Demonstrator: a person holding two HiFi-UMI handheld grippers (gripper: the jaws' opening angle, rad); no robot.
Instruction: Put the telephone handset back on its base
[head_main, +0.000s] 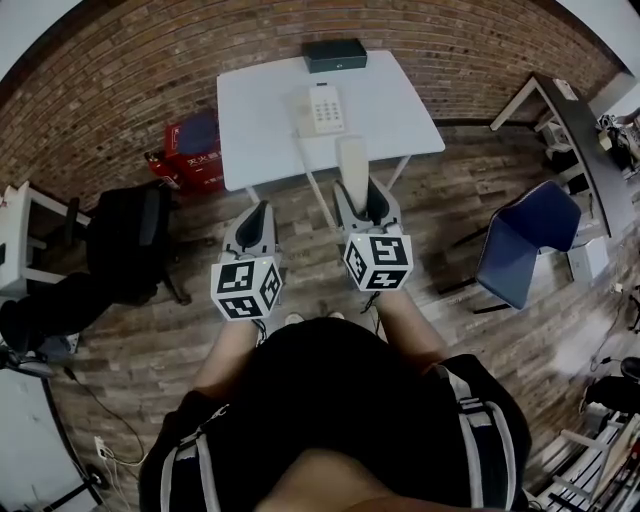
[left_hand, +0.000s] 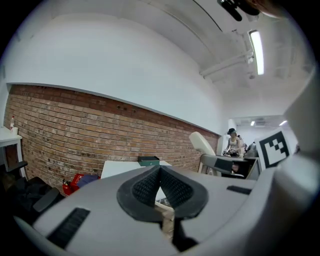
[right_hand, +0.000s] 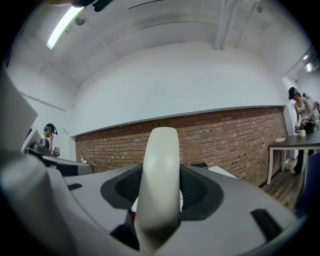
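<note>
Largest before us is the brick wall (head_main: 120, 90), curving round the far side of the room, with the wooden floor (head_main: 130, 350) running from it to our feet. Against the wall stands the white table (head_main: 400, 110). To its right, out on the floor, is a blue chair (head_main: 525, 240); to its left a black chair (head_main: 125, 235), and between that and the table a red box (head_main: 195, 165) low by the wall.

Nearer to us we hold the two grippers side by side, short of the table's near edge, each with its marker cube towards us. The left gripper (head_main: 257, 215) hangs over the floor with its jaws brought together; in the left gripper view (left_hand: 161, 172) the ribbed pads meet at their tips and we see nothing between them. The right gripper (head_main: 366, 195) is clamped on the telephone handset (head_main: 352, 165). In the right gripper view (right_hand: 161, 187) the pads press on both sides of the cream handset (right_hand: 160, 180), which stands upright and rises well above them.

On the table, at its far edge, lies a dark box (head_main: 335, 55). In front of that sits the telephone base (head_main: 322, 108), its keypad facing up. The handset is in the air, apart from the base, its far end just over the table's near edge, nearer to us than the base
</note>
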